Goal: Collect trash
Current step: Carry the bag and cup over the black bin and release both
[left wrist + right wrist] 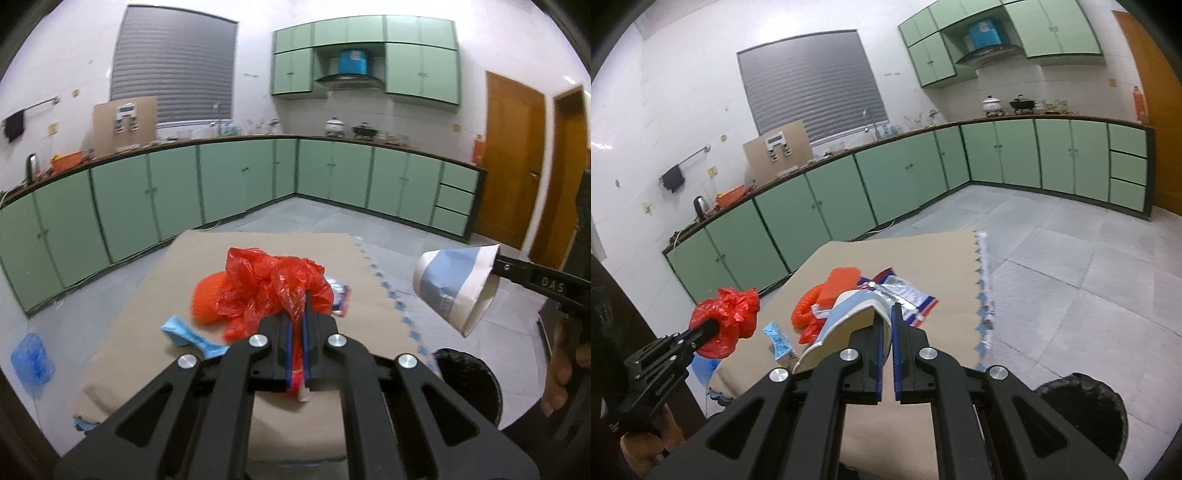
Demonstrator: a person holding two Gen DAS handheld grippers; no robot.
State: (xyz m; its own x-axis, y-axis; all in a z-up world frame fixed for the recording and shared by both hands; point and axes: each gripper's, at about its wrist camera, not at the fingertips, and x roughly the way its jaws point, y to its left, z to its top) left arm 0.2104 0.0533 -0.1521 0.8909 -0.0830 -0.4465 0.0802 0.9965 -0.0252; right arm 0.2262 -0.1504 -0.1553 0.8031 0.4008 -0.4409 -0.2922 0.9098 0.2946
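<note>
My left gripper (pixel 297 301) is shut on a crumpled red plastic bag (pixel 273 280), held up above the tan table (pixel 258 243). From the right wrist view the same red bag (pixel 729 317) bunches around the left gripper (pixel 711 326) at the left. My right gripper (pixel 886 314) is shut on the rim of a blue and white paper cup (pixel 846 317), which lies tilted on its side. In the left wrist view that cup (pixel 454 288) hangs in the air at the right, pinched by the right gripper (pixel 498 264).
On the table lie an orange mesh bundle (pixel 838 284), a silver foil wrapper (pixel 905 295) and a small blue carton (pixel 779 339). A black lined bin (pixel 1086 410) stands on the floor off the table's right corner. Green cabinets line the far walls.
</note>
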